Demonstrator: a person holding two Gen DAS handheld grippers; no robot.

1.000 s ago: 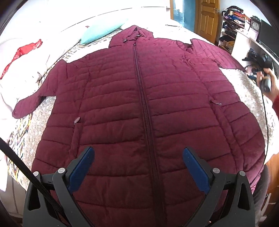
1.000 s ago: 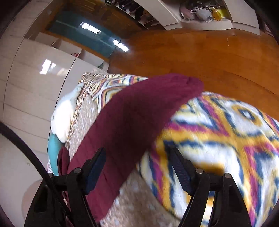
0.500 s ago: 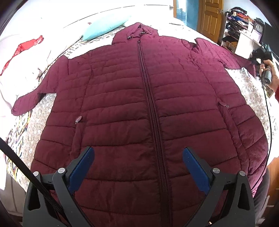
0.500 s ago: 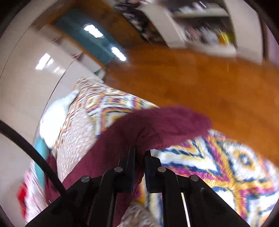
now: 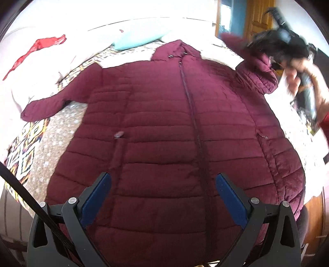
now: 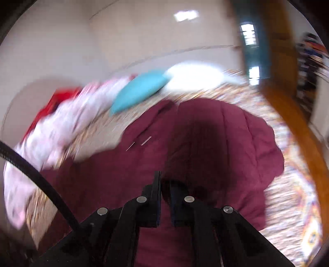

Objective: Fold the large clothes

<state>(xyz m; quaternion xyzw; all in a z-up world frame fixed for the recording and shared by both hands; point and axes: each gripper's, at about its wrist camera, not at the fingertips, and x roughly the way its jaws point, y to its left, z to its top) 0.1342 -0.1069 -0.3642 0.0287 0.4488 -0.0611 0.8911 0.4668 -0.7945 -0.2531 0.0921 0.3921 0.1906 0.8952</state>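
A large maroon quilted jacket (image 5: 164, 133) lies front up on the bed, zipped, hood at the far end. Its left sleeve (image 5: 43, 106) lies spread out to the side. My left gripper (image 5: 163, 191) is open and empty, hovering above the jacket's hem. My right gripper (image 6: 165, 184) is shut on the jacket's right sleeve (image 6: 216, 143) and holds it lifted over the jacket body. It also shows in the left wrist view (image 5: 283, 47), raised at the far right with the sleeve (image 5: 259, 74) hanging from it. The right wrist view is motion-blurred.
The bed has a patterned cover (image 5: 24, 143). A teal pillow (image 6: 139, 90), a white pillow (image 6: 195, 78) and a pile of white and red fabric (image 5: 39, 47) lie at the head end and left side. A wooden door (image 5: 259, 16) and wooden floor (image 6: 298, 127) are on the right.
My right gripper shut on the right sleeve's end, lifted it off the bed edge and swung it up toward the jacket body. The left gripper stayed open above the hem.
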